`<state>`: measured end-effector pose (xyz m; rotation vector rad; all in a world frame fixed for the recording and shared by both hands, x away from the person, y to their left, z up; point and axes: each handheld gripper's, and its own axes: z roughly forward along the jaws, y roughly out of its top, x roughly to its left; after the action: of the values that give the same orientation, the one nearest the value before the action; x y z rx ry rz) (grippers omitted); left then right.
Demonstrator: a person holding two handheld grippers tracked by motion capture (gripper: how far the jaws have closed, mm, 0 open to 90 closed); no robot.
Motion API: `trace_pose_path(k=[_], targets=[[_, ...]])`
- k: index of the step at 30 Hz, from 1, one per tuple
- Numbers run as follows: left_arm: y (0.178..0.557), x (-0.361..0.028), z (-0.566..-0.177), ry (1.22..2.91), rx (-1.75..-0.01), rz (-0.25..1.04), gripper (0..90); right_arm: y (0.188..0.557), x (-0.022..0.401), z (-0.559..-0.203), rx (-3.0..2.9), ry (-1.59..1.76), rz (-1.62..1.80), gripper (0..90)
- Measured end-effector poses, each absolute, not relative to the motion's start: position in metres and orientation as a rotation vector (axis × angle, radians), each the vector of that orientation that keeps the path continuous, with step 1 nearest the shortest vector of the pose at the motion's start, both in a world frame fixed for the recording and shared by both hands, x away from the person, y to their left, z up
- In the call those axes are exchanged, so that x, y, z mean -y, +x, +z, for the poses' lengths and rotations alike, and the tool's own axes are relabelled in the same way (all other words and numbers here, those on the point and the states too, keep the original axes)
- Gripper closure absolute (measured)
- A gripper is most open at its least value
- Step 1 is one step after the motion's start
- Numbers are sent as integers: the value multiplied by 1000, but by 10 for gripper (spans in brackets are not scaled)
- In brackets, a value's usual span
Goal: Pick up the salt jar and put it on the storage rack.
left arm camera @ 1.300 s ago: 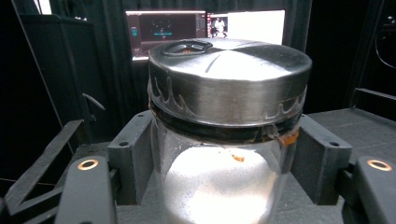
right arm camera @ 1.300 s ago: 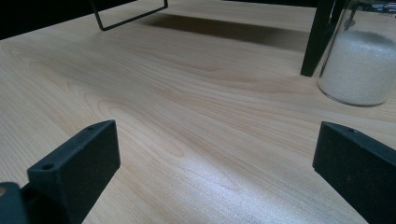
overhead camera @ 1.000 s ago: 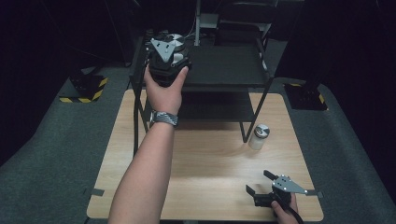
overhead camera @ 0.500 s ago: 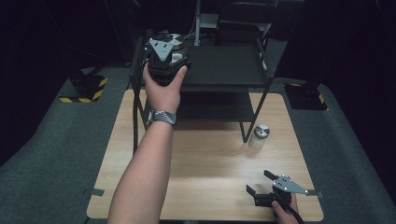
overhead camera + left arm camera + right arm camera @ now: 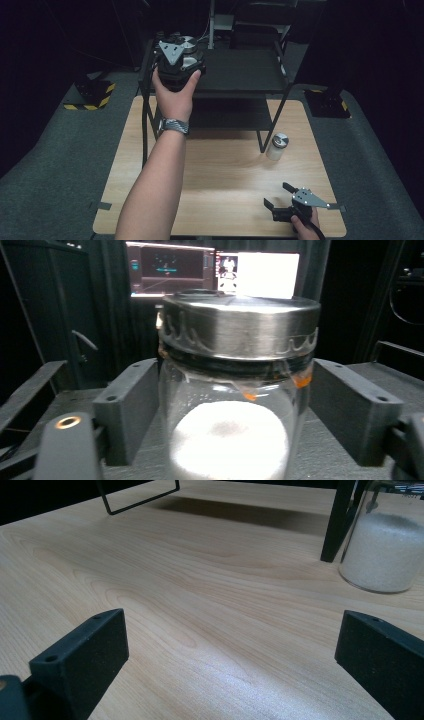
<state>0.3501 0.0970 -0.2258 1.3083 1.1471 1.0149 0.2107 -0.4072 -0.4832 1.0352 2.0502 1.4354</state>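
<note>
A glass jar (image 5: pixel 235 340) with a metal lid and white powder inside stands on the top shelf of a black rack (image 5: pixel 240 70). My left gripper (image 5: pixel 235 405) is level with it, one jaw on each side of the glass. Its jaws have just been opening and now stand slightly off the jar. From above, the left gripper (image 5: pixel 176 55) sits at the shelf's left end with the jar's lid (image 5: pixel 187 42) just beyond it. My right gripper (image 5: pixel 277 196) rests open near the table's front right edge, with nothing between its jaws.
A second jar of white powder (image 5: pixel 277 146) stands on the wooden table (image 5: pixel 225 170) beside the rack's right front leg; it is also in the right gripper view as the jar (image 5: pixel 382 550). The rack has a lower shelf. Dark floor surrounds the table.
</note>
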Motion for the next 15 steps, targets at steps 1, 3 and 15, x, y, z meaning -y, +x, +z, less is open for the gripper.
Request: trace_pose_path(k=[1,3,15], targets=[[349,-98,-226,1302,-1146,1012,175,211,407,-483,-2050,1036,1435,4],[347,-99,-225,1301,-1145,1003,100,210,407,-483,-2049,1035,1436,4],[323,-114,-236,1292,-1089,998,4,210,406,-483,-2052,1032,1426,4]])
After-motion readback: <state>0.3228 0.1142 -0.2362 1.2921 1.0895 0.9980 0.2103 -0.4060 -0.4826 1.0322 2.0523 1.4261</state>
